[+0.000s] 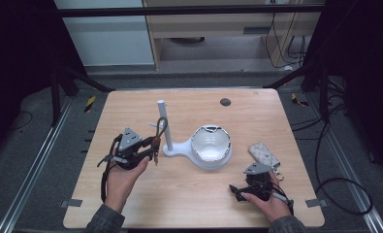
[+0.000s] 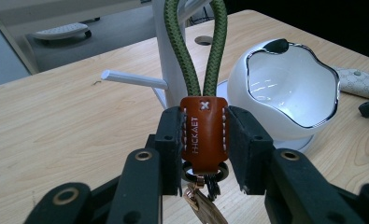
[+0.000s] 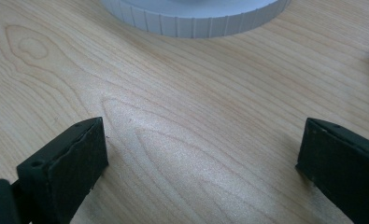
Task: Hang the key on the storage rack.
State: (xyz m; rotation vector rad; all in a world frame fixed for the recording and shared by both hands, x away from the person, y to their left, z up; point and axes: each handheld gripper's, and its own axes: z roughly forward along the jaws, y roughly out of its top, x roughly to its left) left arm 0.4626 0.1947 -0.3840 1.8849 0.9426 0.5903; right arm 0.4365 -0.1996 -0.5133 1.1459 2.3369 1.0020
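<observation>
Key fob point(image 2: 203, 133), brown leather with a green cord loop point(image 2: 196, 44), pinched at its leather tab between the pads of the left gripper point(image 2: 204, 149) and held clear of the table point(image 1: 131, 204). A ring and a brass-coloured key point(image 2: 205, 207) hang below the tab. The fob sits just beside the white stand point(image 1: 163, 127), on its near-left side; the cord loop rises in front of the post and close to its side peg point(image 2: 134, 79), though whether the loop already encircles a peg cannot be told. Judged stage: the fob is grasped and brought to the stand; hanging and release appear to remain. To the right of the stand, joined to its base, the white bowl point(image 1: 211, 148) with a chrome-edged rim looks empty. Further right of the stand, a patterned pouch point(image 1: 263, 154) lies on the table, closed, contents hidden. The right gripper point(image 3: 201, 154) rests low near the pouch, jaws spread wide over bare wood, holding nothing.
</observation>
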